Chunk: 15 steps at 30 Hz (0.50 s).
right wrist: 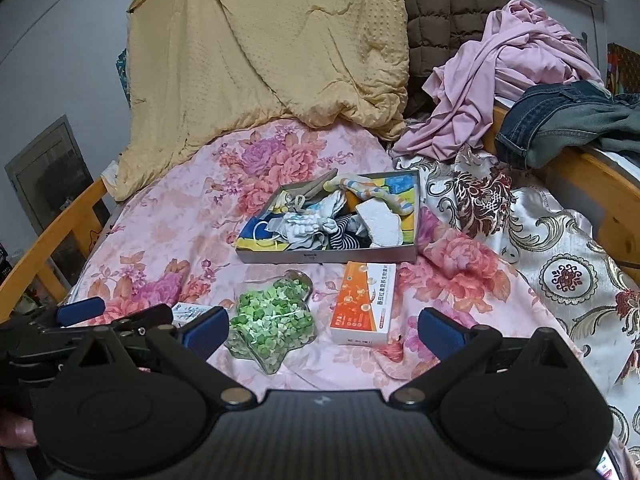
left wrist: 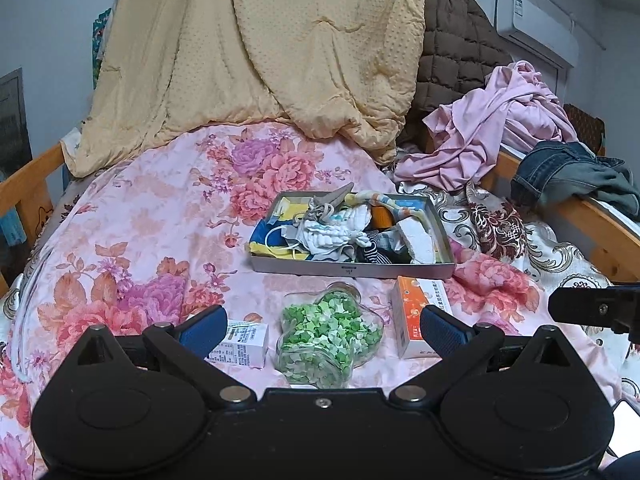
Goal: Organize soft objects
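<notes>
Currently both grippers are hovering wide open, holding nothing: left gripper (left wrist: 320, 330), right gripper (right wrist: 323, 334). Tray (left wrist: 352, 270) of socks (left wrist: 340, 232) is sitting mid-bed beyond them; star jar (left wrist: 328, 336) is lying between the left gripper's fingers, untouched.

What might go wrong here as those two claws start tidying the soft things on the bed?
The star-shaped glass jar lies on its side right before the open left gripper and right gripper; a nudge might roll it. Socks in the tray are tangled, so pulling one may drag out others.
</notes>
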### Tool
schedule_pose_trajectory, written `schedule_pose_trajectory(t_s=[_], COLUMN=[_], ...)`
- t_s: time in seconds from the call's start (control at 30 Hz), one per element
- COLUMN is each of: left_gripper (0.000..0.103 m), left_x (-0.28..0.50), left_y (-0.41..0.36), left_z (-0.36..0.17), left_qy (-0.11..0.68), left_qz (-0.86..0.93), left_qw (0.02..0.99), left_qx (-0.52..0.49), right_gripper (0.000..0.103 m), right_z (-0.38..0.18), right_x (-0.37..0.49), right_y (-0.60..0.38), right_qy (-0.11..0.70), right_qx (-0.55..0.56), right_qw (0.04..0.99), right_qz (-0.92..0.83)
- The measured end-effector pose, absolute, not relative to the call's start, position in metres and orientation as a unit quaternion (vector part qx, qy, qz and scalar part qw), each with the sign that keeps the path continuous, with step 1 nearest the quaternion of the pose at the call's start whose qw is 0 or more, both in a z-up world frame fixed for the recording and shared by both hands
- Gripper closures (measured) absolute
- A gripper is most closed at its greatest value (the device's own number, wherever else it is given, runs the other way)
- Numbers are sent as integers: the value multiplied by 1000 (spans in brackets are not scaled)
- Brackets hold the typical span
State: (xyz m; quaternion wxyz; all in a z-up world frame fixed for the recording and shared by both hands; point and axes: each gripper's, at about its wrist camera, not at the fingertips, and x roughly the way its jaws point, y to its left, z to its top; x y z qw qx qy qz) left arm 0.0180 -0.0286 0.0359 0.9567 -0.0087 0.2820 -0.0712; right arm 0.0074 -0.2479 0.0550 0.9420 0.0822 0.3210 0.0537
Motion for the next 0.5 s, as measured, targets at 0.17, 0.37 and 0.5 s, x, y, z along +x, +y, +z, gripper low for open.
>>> schedule_pose_trajectory(t_s=[0.17, 0.37, 0.5], left_gripper=[1, 1, 1], left_x=[18, 18, 17], left_y=[-28, -27, -27], left_z=[36, 36, 37], left_qy=[280, 280, 279], left_qz=[-71, -72, -72], left_qw=[957, 957, 957], left_qx=[-6, -7, -6], right_gripper=[0, 0, 0], right_z=[52, 49, 49], right_x=[9, 10, 10], right_y=[-246, -246, -246], right_qy=[326, 333, 334], right_qx=[67, 64, 65], right_qw=[941, 939, 939], right_qz=[53, 55, 54])
